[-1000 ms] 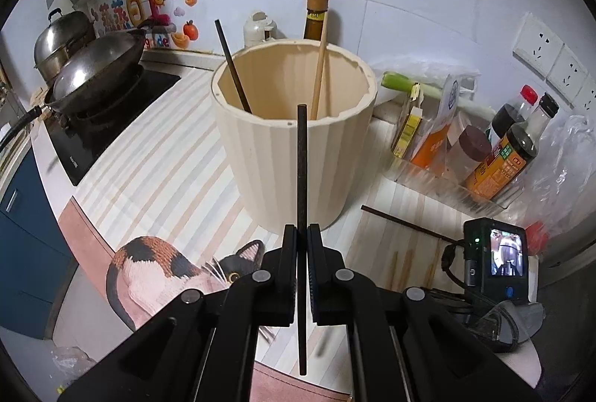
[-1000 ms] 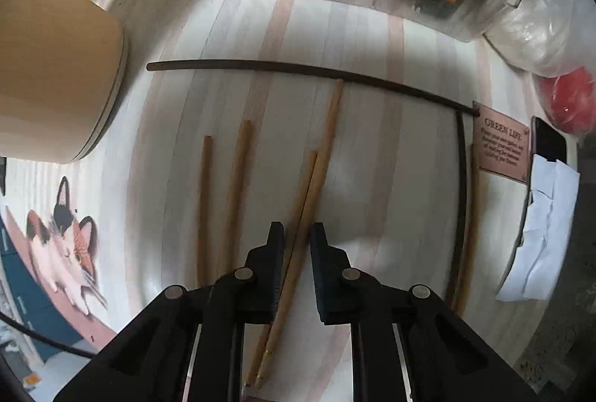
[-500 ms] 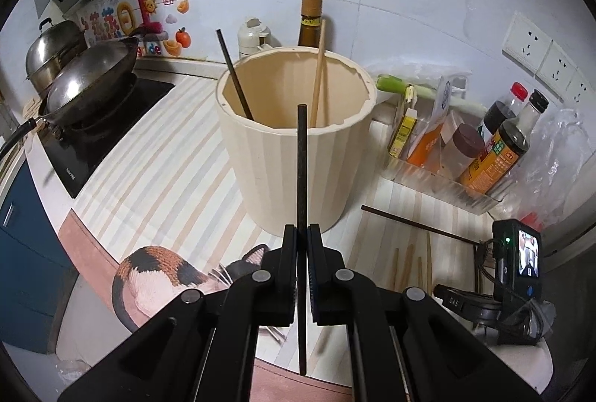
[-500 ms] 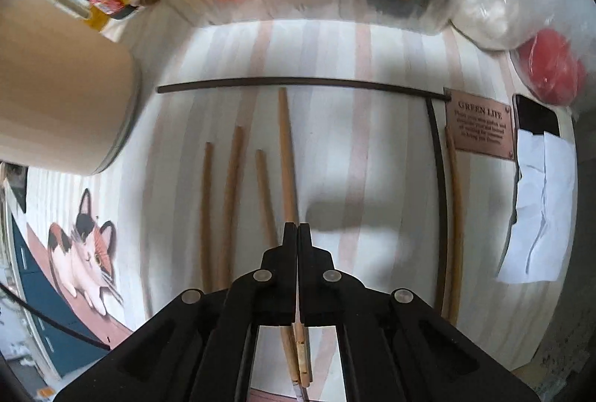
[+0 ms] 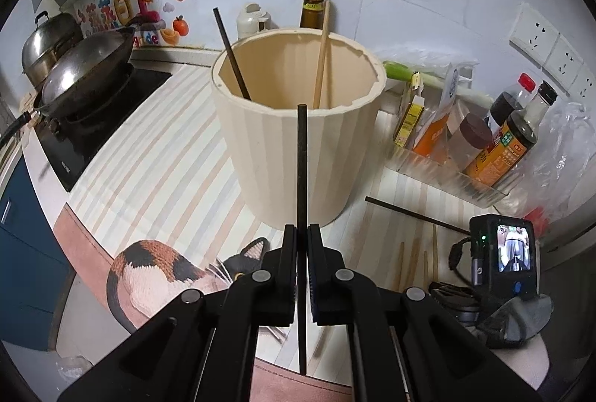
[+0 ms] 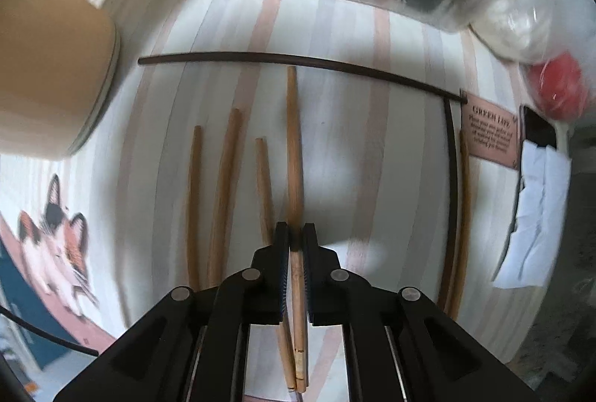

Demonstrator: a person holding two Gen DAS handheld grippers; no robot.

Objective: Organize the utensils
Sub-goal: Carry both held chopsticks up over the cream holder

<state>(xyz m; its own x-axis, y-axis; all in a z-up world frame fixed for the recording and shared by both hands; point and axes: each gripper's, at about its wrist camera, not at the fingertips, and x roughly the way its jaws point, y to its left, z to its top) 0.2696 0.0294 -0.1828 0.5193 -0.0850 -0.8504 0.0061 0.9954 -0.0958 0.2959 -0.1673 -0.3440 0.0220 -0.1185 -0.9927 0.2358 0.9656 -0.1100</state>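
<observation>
My left gripper (image 5: 301,234) is shut on a black chopstick (image 5: 301,163), held upright in front of the cream ribbed holder (image 5: 298,156). The holder has one black chopstick (image 5: 231,54) and one wooden chopstick (image 5: 322,51) in it. My right gripper (image 6: 296,234) is shut on a wooden chopstick (image 6: 294,148) and holds it above the striped mat. Three more wooden chopsticks (image 6: 223,193) lie to its left. A long black chopstick (image 6: 298,61) lies across the mat beyond them. Another black and wooden pair (image 6: 452,201) lies at the right. The holder's side shows at the left (image 6: 48,66).
A clear tray (image 5: 447,174) with sauce bottles stands right of the holder. A wok (image 5: 82,70) and pot sit on the stove at the left. A camera (image 5: 503,260) is at the right front. A cat-print mat (image 5: 149,271) lies at the front edge. A plaque (image 6: 491,133) and paper lie right.
My right gripper closed on a wooden chopstick and lifted it off the mat. My left gripper still holds the black chopstick and has risen slightly before the holder.
</observation>
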